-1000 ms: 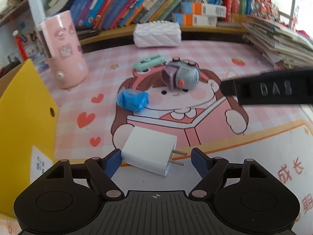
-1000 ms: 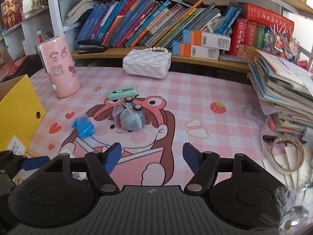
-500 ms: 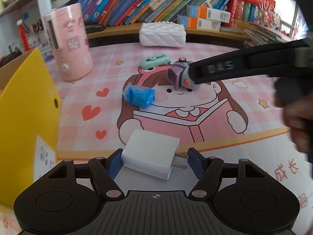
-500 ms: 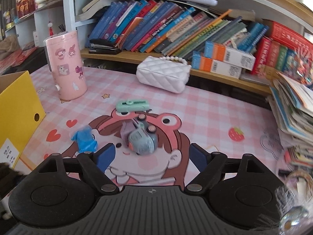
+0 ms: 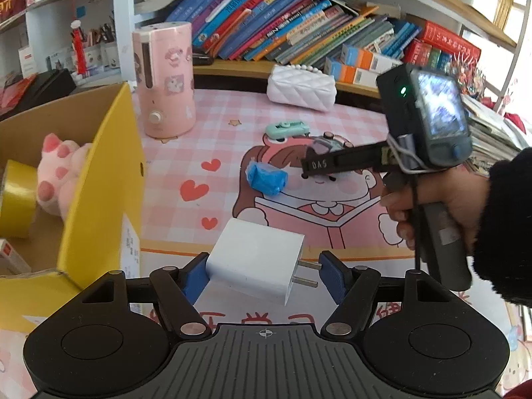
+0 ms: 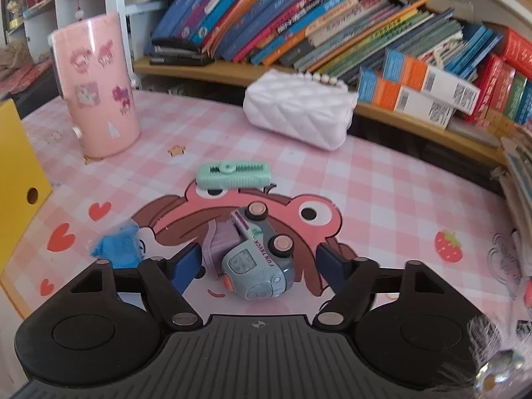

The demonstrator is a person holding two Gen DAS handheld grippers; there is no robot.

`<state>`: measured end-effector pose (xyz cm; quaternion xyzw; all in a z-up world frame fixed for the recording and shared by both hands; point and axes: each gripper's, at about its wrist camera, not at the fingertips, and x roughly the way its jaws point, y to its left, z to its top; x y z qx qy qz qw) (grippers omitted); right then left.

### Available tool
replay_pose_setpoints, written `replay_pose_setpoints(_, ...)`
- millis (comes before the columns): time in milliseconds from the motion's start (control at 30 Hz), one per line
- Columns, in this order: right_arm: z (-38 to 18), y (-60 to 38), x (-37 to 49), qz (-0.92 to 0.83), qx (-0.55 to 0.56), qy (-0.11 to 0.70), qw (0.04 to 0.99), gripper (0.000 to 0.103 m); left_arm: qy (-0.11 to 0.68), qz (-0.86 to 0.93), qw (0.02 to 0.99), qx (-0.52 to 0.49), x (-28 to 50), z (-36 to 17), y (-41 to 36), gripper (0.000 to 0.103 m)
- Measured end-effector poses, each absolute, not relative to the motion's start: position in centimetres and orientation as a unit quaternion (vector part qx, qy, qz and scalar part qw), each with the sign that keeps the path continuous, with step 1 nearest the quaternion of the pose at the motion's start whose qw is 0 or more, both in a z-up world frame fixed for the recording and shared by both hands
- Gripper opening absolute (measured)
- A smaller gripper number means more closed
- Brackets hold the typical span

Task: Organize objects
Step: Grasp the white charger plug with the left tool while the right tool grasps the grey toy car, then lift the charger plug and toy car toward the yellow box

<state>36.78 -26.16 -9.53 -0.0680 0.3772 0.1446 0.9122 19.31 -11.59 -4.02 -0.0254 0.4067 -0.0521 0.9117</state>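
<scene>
The charger sits between the blue pads of the left gripper: the left pad presses its flat side, and the right pad meets the tips of its two prongs, so the jaws pinch it. It hangs above the near edge of the mat, just right of the yellow box (open-topped, with a pink plush and a roll of yellow tape inside).

The toy truck lies on its side on the mat, wheels up, between the fingers of the right gripper. Those jaws have just been closing, yet a gap shows on each side of the truck, so the pads are not on it. In the left view a hand in a dark sleeve holds this gripper by its handle, its fingers reaching in from the right over the truck.

A crumpled blue wrapper lies just left of the right gripper; a mint-green clip lies beyond the truck, toward the mat's far edge. A pink cylinder with stickers stands upright near the far left corner, and a white quilted purse rests at the far edge.

The mat is pink check with a cartoon girl and hearts. Behind it runs a shelf of leaning books; a stack of papers piles up at the right edge.
</scene>
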Motion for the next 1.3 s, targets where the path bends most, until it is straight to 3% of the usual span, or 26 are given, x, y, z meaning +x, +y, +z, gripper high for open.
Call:
replay_pose_setpoints(100,-9.8,-26.3,37.0,0.149,-0.053,0.379,0.912,0.048,0.404,-0.047,0.913,-0.029,19.1,-3.9,-11.2,0.070)
replay_pose_setpoints(433,-7.3,-28.0,34.1,0.133,-0.018,0.364,0.922,0.048,0.397,-0.049,0.916,-0.042,18.5,-3.4,-10.6,0.070)
replay_pose_setpoints(800,-3.8,-29.3,24.6,0.107,0.018,0.386,0.916,0.048,0.376,-0.081,0.921,-0.062,15.9,-2.6,-9.7,0.070)
replay_pose_setpoints(1300,-1.6,-22.5,12.0,0.121,-0.015,0.382,0.916,0.048,0.356,-0.101,0.926,-0.069,8.7,-1.4,-3.7,0.070)
